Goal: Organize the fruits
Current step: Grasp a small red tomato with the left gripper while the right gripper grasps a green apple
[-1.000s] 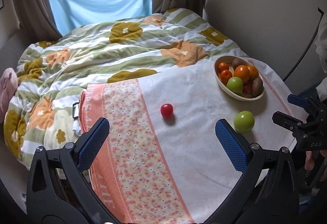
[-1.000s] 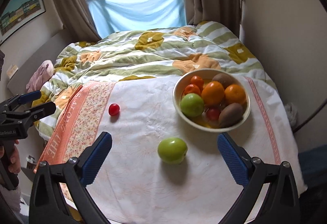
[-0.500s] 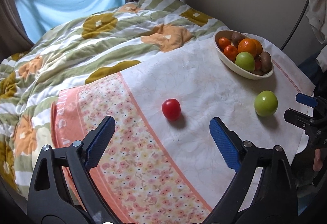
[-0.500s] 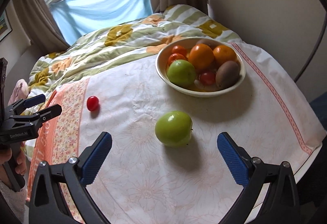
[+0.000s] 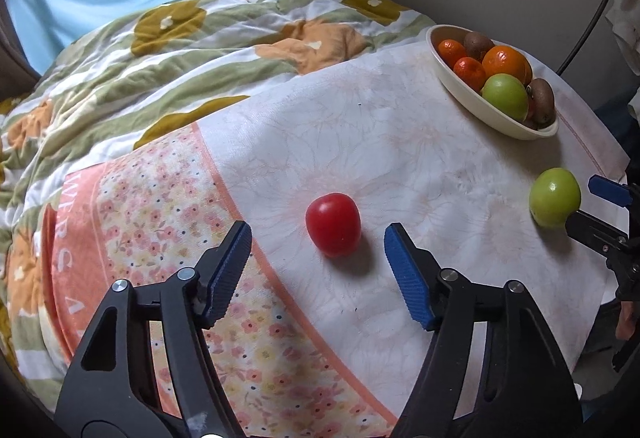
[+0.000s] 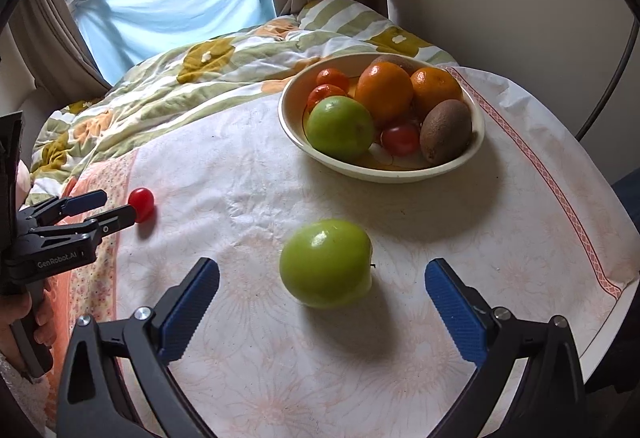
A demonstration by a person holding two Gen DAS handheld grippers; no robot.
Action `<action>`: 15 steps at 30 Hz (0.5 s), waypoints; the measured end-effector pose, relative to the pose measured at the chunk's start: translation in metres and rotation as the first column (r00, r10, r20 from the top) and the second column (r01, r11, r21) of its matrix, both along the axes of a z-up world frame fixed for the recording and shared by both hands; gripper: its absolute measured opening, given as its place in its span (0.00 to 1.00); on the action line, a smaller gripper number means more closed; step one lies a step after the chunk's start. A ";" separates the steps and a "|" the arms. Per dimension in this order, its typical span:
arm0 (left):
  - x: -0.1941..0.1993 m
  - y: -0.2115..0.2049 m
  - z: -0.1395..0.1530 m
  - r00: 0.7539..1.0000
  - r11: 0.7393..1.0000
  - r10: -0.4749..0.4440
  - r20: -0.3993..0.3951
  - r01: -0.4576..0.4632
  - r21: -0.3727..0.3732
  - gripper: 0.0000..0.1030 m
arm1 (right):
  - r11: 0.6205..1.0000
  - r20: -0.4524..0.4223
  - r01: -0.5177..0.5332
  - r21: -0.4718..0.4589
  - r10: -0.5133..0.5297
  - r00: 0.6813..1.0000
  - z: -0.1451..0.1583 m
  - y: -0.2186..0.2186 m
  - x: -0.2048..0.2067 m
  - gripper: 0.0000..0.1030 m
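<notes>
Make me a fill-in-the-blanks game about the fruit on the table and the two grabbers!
1. The left gripper is open around the small red ____.
2. The right gripper is open around the loose green ____.
3. The other green apple sits in the ____.
4. The brown fruit at the bowl's right side is a ____.

Missing words: tomato; apple; bowl; kiwi

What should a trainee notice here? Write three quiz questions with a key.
1. True or false: the left gripper is shut on the tomato.
2. Which loose fruit lies in front of the right gripper: A) kiwi B) green apple C) orange?
3. How many green apples are in the bowl?

Key: 1 false, it is open, not touching. 2 B. 3 one.
</notes>
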State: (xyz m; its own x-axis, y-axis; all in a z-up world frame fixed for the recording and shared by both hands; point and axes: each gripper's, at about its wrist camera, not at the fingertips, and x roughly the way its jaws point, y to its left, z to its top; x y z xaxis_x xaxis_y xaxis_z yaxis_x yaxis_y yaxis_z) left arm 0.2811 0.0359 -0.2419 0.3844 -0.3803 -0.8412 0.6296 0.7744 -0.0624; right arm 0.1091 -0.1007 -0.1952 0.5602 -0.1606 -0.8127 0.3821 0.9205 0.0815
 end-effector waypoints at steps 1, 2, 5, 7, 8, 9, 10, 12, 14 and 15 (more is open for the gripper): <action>0.001 -0.002 -0.002 1.000 1.000 -0.004 -0.001 0.004 0.002 0.65 | 1.000 -0.002 -0.001 0.000 0.001 1.000 -0.001 0.000 0.000 1.00; 0.002 -0.004 -0.003 1.000 1.000 -0.008 -0.002 0.008 0.003 0.65 | 1.000 -0.005 -0.001 -0.002 0.001 1.000 -0.002 0.000 0.001 1.00; 0.004 -0.010 -0.007 1.000 1.000 -0.019 -0.002 0.019 0.009 0.57 | 1.000 -0.012 -0.004 -0.003 0.004 1.000 -0.006 -0.002 0.001 0.99; 0.004 -0.013 -0.010 1.000 1.000 -0.025 -0.008 0.025 0.016 0.45 | 1.000 -0.015 -0.005 -0.003 0.005 1.000 -0.007 -0.002 0.001 0.99; 0.005 -0.014 -0.012 1.000 0.999 -0.027 -0.010 0.028 0.021 0.42 | 1.000 -0.016 -0.007 -0.003 0.006 1.000 -0.007 -0.003 0.001 0.99; 0.004 -0.015 -0.013 1.000 0.999 -0.028 -0.010 0.029 0.027 0.37 | 1.000 -0.017 -0.007 -0.003 0.007 1.000 -0.008 -0.003 0.001 0.99; 0.004 -0.015 -0.015 1.000 0.999 -0.030 -0.010 0.030 0.033 0.35 | 1.000 -0.017 -0.008 -0.004 0.008 1.000 -0.008 -0.003 0.002 0.99; 0.003 -0.015 -0.014 0.999 0.999 -0.036 0.001 0.036 0.040 0.33 | 1.000 -0.016 -0.010 -0.006 0.009 1.000 -0.008 -0.003 0.002 0.98; 0.002 -0.015 -0.014 0.999 0.998 -0.042 0.008 0.042 0.046 0.33 | 1.000 -0.016 -0.010 -0.004 0.010 1.000 -0.009 -0.004 0.002 0.98; 0.001 -0.015 -0.014 0.999 0.998 -0.044 0.013 0.043 0.049 0.33 | 1.000 -0.015 -0.010 -0.004 0.010 1.000 -0.009 -0.004 0.002 0.98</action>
State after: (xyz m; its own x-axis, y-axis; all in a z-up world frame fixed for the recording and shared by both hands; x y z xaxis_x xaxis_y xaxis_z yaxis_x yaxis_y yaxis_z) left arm 0.2823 0.0207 -0.2556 0.3800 -0.3557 -0.8539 0.6635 0.7480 -0.0164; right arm 0.1110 -0.1049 -0.2042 0.5494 -0.1584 -0.8204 0.3738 0.9247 0.0718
